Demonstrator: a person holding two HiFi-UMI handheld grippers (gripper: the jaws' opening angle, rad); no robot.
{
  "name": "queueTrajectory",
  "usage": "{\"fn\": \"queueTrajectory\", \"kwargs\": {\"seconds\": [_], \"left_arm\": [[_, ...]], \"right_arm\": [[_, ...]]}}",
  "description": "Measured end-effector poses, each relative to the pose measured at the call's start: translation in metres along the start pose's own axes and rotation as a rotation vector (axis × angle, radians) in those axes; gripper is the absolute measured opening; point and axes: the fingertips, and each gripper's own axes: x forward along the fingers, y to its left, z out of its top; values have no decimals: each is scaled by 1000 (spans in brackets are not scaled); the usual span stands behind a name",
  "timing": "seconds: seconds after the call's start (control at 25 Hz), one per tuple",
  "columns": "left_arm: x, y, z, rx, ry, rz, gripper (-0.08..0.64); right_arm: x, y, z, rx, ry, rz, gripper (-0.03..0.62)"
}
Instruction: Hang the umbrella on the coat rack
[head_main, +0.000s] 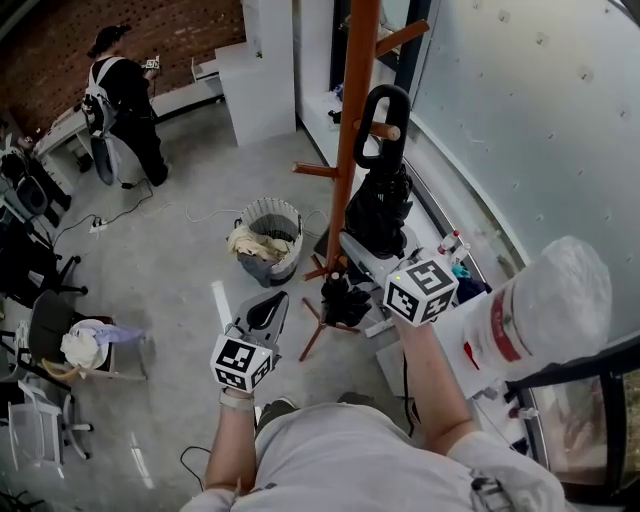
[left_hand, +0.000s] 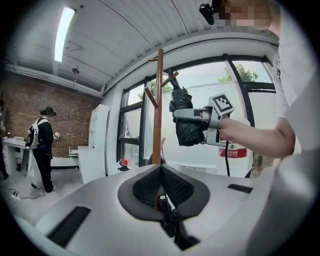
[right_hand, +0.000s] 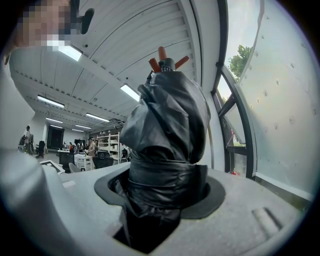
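Observation:
A folded black umbrella hangs upright beside the orange-brown coat rack pole. Its black loop handle sits at a peg, whose end shows inside the loop. My right gripper is shut on the umbrella's bundled fabric, and the handle top pokes up in front of the pegs. The left gripper view shows the umbrella and the right gripper beside the pole. My left gripper stays lower left of the rack, jaws together, away from the umbrella.
A grey basket with cloth stands left of the rack's legs. A curved glass wall runs along the right. White cabinets stand behind. A person stands far left, near office chairs.

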Motion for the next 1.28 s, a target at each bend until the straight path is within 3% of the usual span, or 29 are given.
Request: {"fn": "queueTrajectory", "kwargs": {"seconds": [0.76,1.28], "left_arm": [[-14,4,-20,-36,31,73,2],[-31,1,-45,-78,66,98,2]], "right_arm": [[23,-12,-48,16,94,-8,262],[29,-12,-52,14,-15,-17,268]]}}
